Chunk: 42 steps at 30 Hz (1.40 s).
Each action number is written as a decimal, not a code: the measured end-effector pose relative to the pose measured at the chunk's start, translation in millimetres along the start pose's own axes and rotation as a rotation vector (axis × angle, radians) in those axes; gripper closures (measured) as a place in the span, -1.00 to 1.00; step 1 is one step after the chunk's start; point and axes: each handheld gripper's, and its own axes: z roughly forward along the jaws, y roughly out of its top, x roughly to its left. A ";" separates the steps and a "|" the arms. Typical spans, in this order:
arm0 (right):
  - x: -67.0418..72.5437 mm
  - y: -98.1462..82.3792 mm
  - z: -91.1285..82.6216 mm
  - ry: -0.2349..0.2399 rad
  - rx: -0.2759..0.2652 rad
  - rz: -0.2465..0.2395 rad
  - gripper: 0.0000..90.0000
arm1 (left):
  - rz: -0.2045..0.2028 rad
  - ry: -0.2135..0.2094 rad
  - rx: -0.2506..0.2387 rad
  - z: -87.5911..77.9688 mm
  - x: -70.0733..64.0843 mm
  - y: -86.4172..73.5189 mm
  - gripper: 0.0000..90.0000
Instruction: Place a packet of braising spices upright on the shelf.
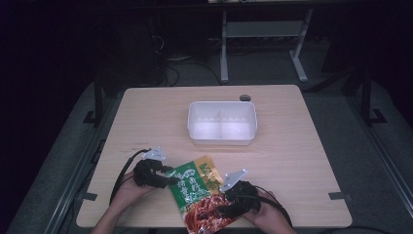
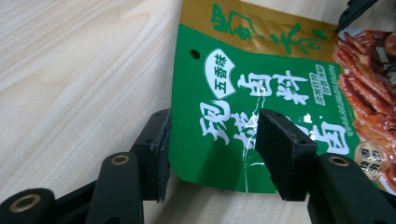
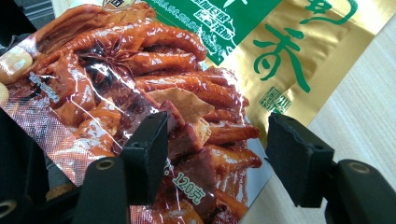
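Note:
A flat food pouch (image 1: 199,190), green and gold with a picture of braised meat, lies near the table's front edge. My left gripper (image 1: 168,179) reaches in at its upper left corner. In the left gripper view the jaws (image 2: 212,121) stand apart, one at the pouch's (image 2: 224,84) left edge and one over its green face. My right gripper (image 1: 225,207) sits at the pouch's lower right. Its jaws (image 3: 217,122) stand wide, one over the meat picture (image 3: 140,70) and one at the pouch's edge. No pad presses the pouch in any view.
A white two-compartment tray (image 1: 222,141) sits empty at the middle far side of the wooden table (image 1: 146,122). A small dark round grommet (image 1: 245,98) is at the far edge. Dark floor and desk legs lie beyond.

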 end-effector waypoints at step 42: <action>-40.4 15.1 -12.1 -0.003 -0.037 0.091 -0.24 | 0.083 0.058 -0.018 -6.3 -13.9 6.8 0.92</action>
